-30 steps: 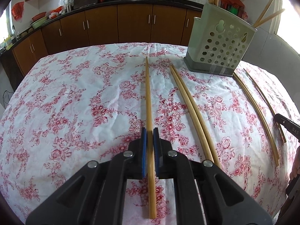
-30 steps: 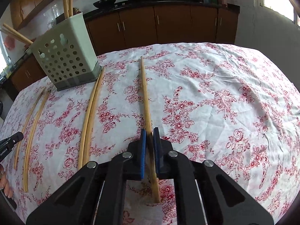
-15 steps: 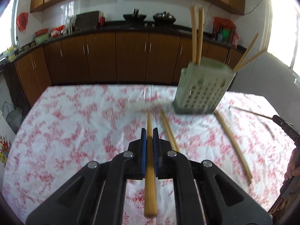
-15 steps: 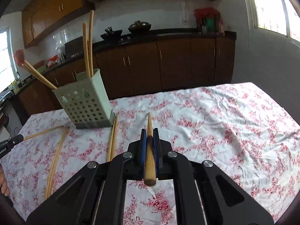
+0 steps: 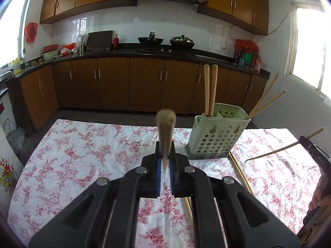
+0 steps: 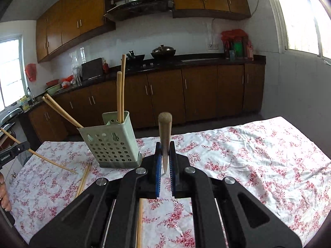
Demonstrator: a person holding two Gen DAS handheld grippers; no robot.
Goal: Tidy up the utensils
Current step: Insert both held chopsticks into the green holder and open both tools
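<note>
My left gripper (image 5: 165, 161) is shut on a wooden chopstick (image 5: 165, 132), held in the air and tilted up toward the camera. My right gripper (image 6: 165, 159) is shut on another chopstick (image 6: 164, 134) the same way. A pale green perforated utensil holder (image 5: 217, 133) stands on the floral tablecloth, right of the left gripper and left of the right gripper (image 6: 109, 140), with several chopsticks upright or leaning in it. The right gripper with its chopstick shows at the right edge of the left wrist view (image 5: 312, 150); the left gripper shows at the left edge of the right wrist view (image 6: 12, 152).
Loose chopsticks (image 5: 240, 171) lie on the tablecloth (image 5: 82, 155) beside the holder; they also show in the right wrist view (image 6: 83, 178). Kitchen cabinets and a counter (image 5: 144, 53) with woks stand beyond the table's far edge.
Both grippers have lifted their chopsticks off the tablecloth and tipped them upward. The cameras have risen and now look level across the table at the holder.
</note>
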